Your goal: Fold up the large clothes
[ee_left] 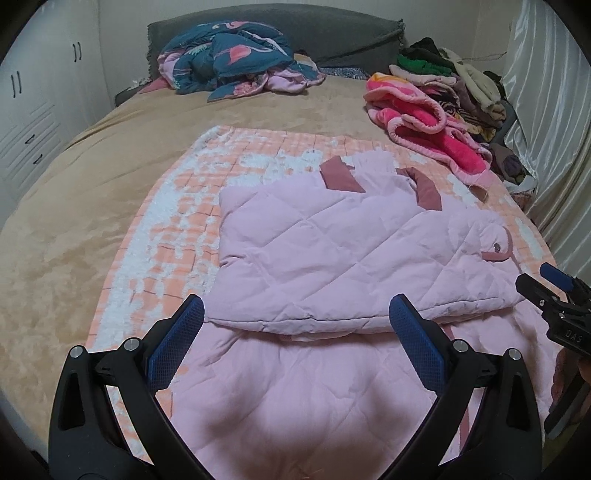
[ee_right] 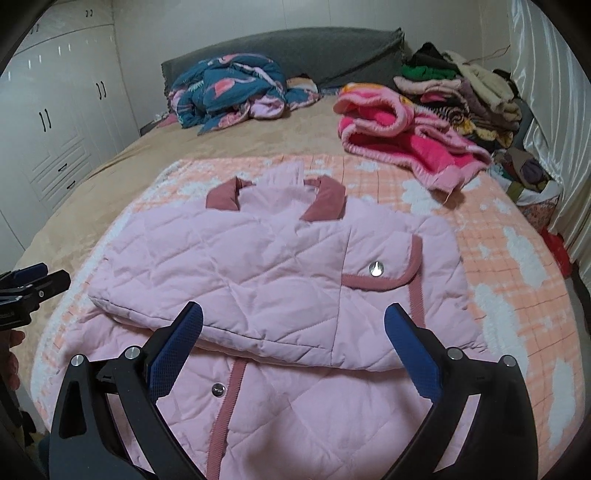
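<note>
Hand-held grippers (ee_left: 297,345) spread over jacket (ee_left: 332,254) fold.

A crumpled flamingo quilt (ee_left: 236,55) lies by the grey headboard (ee_left: 332,33).

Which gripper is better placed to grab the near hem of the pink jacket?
Either, roughly: both the left gripper and right gripper hang open over the pink jacket, facing its folded edge.
</note>
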`<state>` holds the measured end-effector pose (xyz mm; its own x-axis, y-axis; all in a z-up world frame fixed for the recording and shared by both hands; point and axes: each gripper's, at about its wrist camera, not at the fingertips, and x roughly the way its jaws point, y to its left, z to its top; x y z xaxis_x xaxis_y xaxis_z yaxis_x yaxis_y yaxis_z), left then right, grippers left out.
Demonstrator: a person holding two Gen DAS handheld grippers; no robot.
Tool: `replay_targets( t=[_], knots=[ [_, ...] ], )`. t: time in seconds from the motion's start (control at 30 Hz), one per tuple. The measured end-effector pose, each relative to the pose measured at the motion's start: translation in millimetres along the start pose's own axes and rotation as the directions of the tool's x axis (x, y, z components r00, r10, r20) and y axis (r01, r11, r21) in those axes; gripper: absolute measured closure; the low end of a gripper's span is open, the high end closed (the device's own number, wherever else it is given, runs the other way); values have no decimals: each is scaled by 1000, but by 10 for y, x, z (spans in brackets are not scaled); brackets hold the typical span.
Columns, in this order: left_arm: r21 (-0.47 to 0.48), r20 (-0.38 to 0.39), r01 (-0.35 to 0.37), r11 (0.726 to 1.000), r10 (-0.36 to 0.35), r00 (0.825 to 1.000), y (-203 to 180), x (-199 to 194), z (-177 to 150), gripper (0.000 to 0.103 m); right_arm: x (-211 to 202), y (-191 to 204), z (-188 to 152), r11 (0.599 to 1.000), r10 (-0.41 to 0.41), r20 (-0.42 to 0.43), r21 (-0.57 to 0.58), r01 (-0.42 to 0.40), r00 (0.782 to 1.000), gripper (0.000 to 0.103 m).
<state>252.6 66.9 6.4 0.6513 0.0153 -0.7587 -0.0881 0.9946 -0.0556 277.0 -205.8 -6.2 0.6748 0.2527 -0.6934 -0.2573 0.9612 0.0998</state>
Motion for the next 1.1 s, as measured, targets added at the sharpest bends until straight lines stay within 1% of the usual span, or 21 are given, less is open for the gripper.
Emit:
replay_targets(
  t=[0.33, 0.5, 0.83, 1.0, 1.1],
  knots=[
    [-9, 40, -1, 1000, 1, 999, -28, -263, -60, 9, -404, 85, 10, 1000, 23, 68, -6, -23, 997, 4],
    [-5, 52, -13, 1000, 13, 999, -56, -377, -128, 9, -582, 92, -5, 1000, 21, 97, -15, -20, 995, 4],
    [7, 80, -13, 1000, 13, 997, -138, -591, -273, 9, -866, 25, -117, 1000, 15, 127, -15, -14, 992, 4],
    [14, 107, -35, 999, 33, 994, -182, -717, -344, 9, -985, -8, -184, 1000, 14, 141, -8, -13, 990, 4],
    [14, 115, -35, 999, 33, 993, -212, -782, -386, 9, -1052, -28, -215, 1000, 15, 150, -6, -14, 989, 4]
  ],
)
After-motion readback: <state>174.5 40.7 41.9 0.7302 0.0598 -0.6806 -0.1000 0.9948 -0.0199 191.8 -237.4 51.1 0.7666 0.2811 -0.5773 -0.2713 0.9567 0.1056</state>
